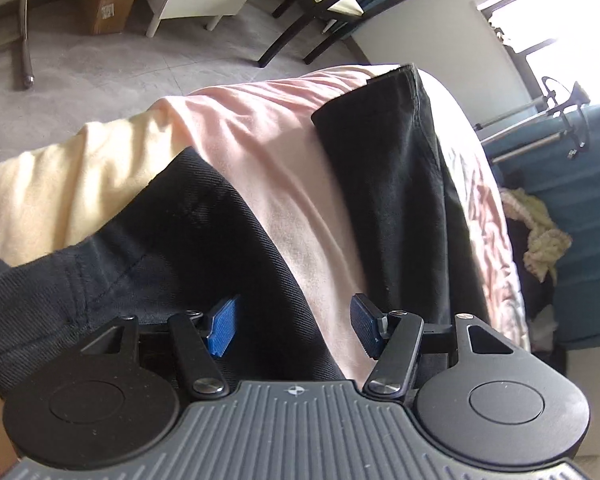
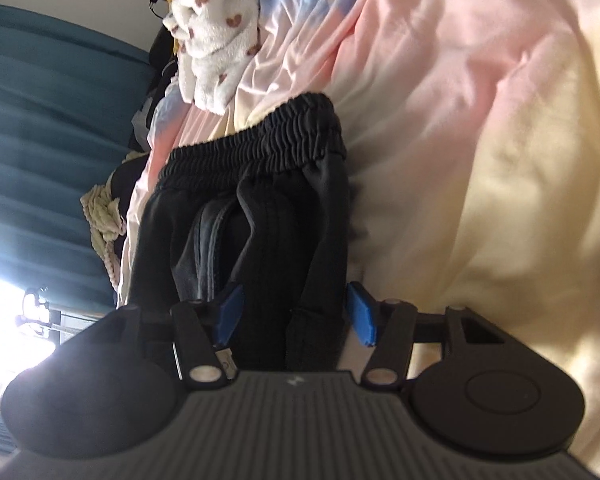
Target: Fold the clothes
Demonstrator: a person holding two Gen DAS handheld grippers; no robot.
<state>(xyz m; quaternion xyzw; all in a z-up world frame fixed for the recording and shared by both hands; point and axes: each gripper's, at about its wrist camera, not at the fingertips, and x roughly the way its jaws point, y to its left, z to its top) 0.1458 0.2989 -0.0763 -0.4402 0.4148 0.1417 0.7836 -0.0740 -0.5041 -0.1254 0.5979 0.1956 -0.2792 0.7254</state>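
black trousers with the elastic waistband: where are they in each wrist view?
Left wrist view: the black fabric trousers spread across the middle and lower left, one leg running up to the bed's far edge; waistband not seen.
Right wrist view: centre, gathered waistband at the top, the folded body running down between the open blue pads of the right hand-held gripper.
Shared landmark: the pink and cream bedsheet beneath them.
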